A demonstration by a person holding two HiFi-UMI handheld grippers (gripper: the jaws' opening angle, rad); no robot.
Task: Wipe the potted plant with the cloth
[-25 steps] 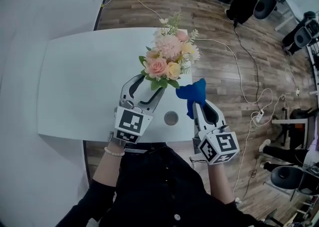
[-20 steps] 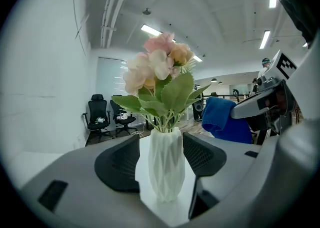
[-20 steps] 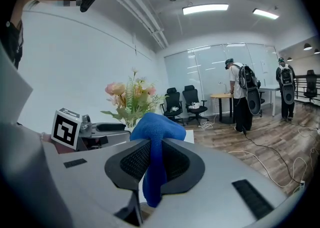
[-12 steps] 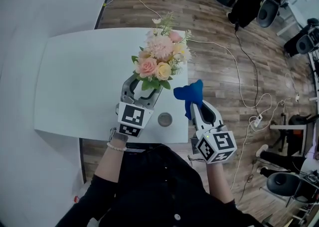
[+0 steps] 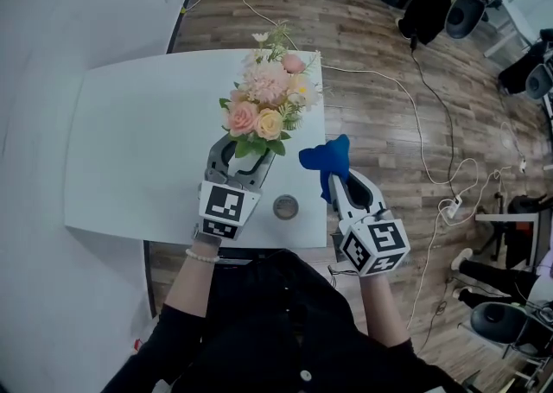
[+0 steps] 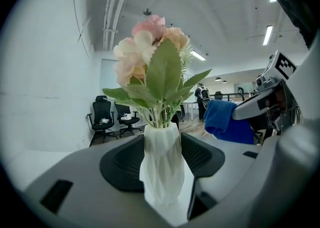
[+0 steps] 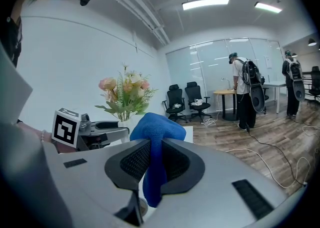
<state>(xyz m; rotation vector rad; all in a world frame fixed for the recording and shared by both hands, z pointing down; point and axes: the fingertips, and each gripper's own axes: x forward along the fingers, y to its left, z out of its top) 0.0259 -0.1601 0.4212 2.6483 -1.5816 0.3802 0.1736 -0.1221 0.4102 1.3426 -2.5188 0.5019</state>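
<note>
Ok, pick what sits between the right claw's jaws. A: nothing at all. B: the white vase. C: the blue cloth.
C: in the right gripper view the right claw is closed on the blue cloth, which bunches above the pads and hangs below them.

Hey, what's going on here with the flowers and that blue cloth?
A person works at a white table with a gripper in each hand. The left gripper has its jaws around the white vase of the potted plant. The jaws have just been closing, and it is unclear whether the pads press on it yet. The right gripper is shut on a blue cloth, held up beside the plant without touching it.
</note>
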